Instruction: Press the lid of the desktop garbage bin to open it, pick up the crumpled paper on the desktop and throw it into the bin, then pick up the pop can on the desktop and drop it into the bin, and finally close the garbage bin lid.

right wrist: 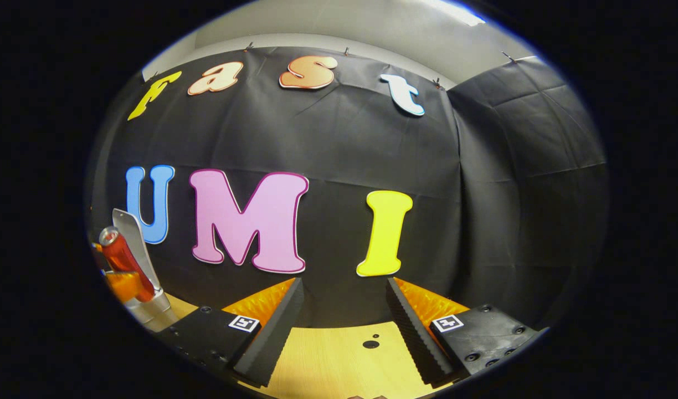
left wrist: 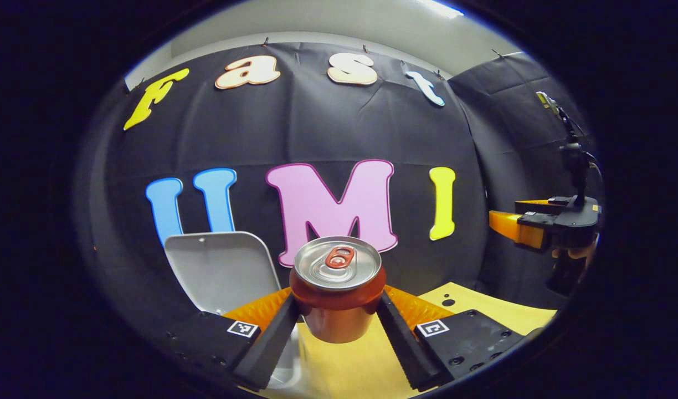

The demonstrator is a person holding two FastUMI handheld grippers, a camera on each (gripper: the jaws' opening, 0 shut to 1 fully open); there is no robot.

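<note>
A red pop can [left wrist: 339, 299] with a silver top stands upright between the fingers of my left gripper [left wrist: 337, 313], which is shut on it and holds it above the yellow table. Just behind and to the left, the bin's pale lid [left wrist: 220, 271] stands raised. In the right gripper view the same can [right wrist: 126, 260] appears at the far left, tilted, in front of the raised lid [right wrist: 129, 233] and over the bin [right wrist: 150, 310]. My right gripper [right wrist: 344, 288] is open with nothing between its fingers. It also hangs at the right of the left gripper view [left wrist: 538, 224], held by a hand [left wrist: 577, 252].
The yellow tabletop [right wrist: 328, 360] runs under both grippers and has a small dark hole [right wrist: 370, 343] ahead of the right one. The black cloth wall closes the back and the right side of the booth.
</note>
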